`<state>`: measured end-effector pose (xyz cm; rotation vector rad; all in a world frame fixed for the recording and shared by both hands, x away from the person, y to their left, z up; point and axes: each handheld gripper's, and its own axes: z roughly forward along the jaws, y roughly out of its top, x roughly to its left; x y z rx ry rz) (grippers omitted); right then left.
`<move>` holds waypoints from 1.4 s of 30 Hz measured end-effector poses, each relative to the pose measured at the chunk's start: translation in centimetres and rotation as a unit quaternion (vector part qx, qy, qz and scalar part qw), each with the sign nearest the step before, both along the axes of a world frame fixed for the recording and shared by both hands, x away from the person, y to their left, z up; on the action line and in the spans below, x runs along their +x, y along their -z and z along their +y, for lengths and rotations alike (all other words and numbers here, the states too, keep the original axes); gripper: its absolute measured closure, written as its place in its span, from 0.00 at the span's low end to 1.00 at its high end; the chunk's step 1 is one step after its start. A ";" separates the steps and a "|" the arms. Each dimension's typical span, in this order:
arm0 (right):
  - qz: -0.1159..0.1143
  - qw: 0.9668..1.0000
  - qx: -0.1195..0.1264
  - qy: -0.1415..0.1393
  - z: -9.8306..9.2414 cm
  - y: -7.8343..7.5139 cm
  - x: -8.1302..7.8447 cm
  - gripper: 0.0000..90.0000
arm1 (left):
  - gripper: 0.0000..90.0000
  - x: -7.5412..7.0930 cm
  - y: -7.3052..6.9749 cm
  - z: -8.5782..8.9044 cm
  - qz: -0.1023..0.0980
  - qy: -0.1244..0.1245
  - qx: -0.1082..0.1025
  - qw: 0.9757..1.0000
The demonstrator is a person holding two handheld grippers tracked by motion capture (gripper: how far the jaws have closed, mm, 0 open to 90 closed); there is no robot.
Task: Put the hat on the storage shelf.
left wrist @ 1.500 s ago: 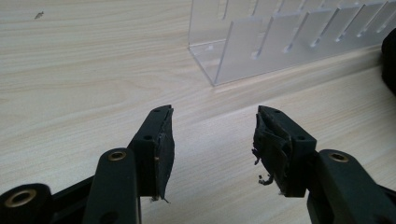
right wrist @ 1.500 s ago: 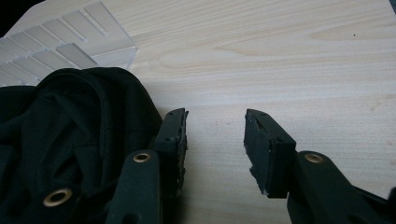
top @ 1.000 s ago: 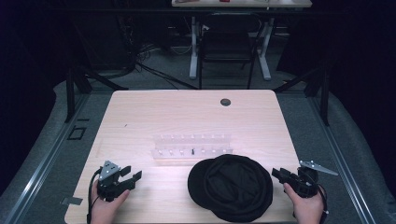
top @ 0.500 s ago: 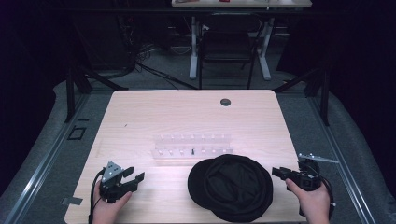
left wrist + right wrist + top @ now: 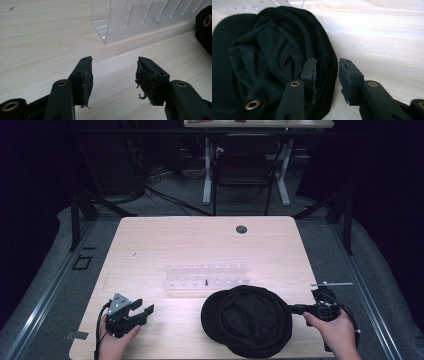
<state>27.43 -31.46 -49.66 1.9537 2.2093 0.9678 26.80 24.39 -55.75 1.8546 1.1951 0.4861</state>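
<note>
A black fabric hat [image 5: 247, 320] lies upside down near the table's front edge, its hollow [image 5: 269, 57] facing up. My right gripper [image 5: 292, 309] is at the hat's right rim. One jaw is inside the hollow and the other outside, so the rim stands between them [image 5: 327, 72]. The jaws have just been closing, but a narrow gap still shows beside the outer pad. My left gripper [image 5: 142, 307] rests at the front left, open and holding nothing [image 5: 113, 72]. It points toward a clear acrylic rack [image 5: 140, 20].
The clear slotted rack [image 5: 206, 275] stands just behind the hat, with a small dark piece in one slot. A round dark grommet [image 5: 241, 229] sits near the far edge of the wooden table [image 5: 165, 240]. A chair and desk legs stand beyond.
The right gripper has shifted left onto the hat's rim and risen a little, and its jaws have narrowed around the rim. The left gripper has stayed put.
</note>
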 end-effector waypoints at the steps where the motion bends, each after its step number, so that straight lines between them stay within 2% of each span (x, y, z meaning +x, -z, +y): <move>1: 0.000 1.000 0.000 0.000 0.0 0.0 0.0 0.74 | 0.52 0.0 0.0 0.0 0.000 0.000 0.000 1.000; 2: 0.004 1.000 -0.008 -0.002 0.1 0.0 0.2 0.74 | 0.52 0.0 0.0 0.0 0.001 0.001 0.001 1.000; 5: 0.011 1.000 -0.010 -0.005 0.1 0.0 0.4 0.75 | 0.52 0.0 0.0 0.0 0.000 0.001 0.001 1.000; 6: 0.022 1.000 -0.010 -0.004 0.3 0.1 0.5 0.77 | 0.52 0.0 0.0 0.0 0.000 0.000 0.001 1.000; 9: 0.035 0.999 -0.006 -0.004 0.4 0.1 0.6 0.78 | 0.52 0.0 0.0 0.1 0.000 0.000 -0.001 1.000; 10: 0.033 0.999 -0.006 -0.004 0.4 0.2 0.6 0.78 | 0.52 0.0 0.0 0.1 0.000 0.000 0.000 1.000; 16: 0.058 0.998 -0.011 -0.009 0.6 0.6 0.9 0.81 | 0.52 0.0 0.1 0.1 0.001 -0.002 -0.002 1.000; 24: 0.064 0.998 -0.017 -0.015 0.6 1.0 1.5 0.81 | 0.52 0.0 0.1 0.0 0.002 -0.001 -0.001 1.000; 28: 0.068 0.998 -0.010 -0.013 0.7 1.2 1.9 0.82 | 0.52 0.0 0.1 0.0 0.004 -0.001 0.000 1.000; 32: 0.078 0.997 -0.015 -0.021 0.8 1.4 2.0 0.84 | 0.52 0.0 0.1 0.0 0.004 -0.001 -0.001 1.000; 34: 0.081 0.997 -0.010 -0.017 0.9 1.6 2.0 0.84 | 0.52 0.0 0.1 0.0 0.004 -0.001 -0.001 1.000; 35: 0.091 0.995 -0.013 -0.030 0.7 1.7 2.1 0.84 | 0.52 0.0 0.1 0.0 0.004 -0.001 -0.001 1.000; 42: 0.104 0.994 -0.005 -0.026 0.8 2.0 2.2 0.84 | 0.52 0.1 0.2 -0.1 0.004 -0.001 -0.001 1.000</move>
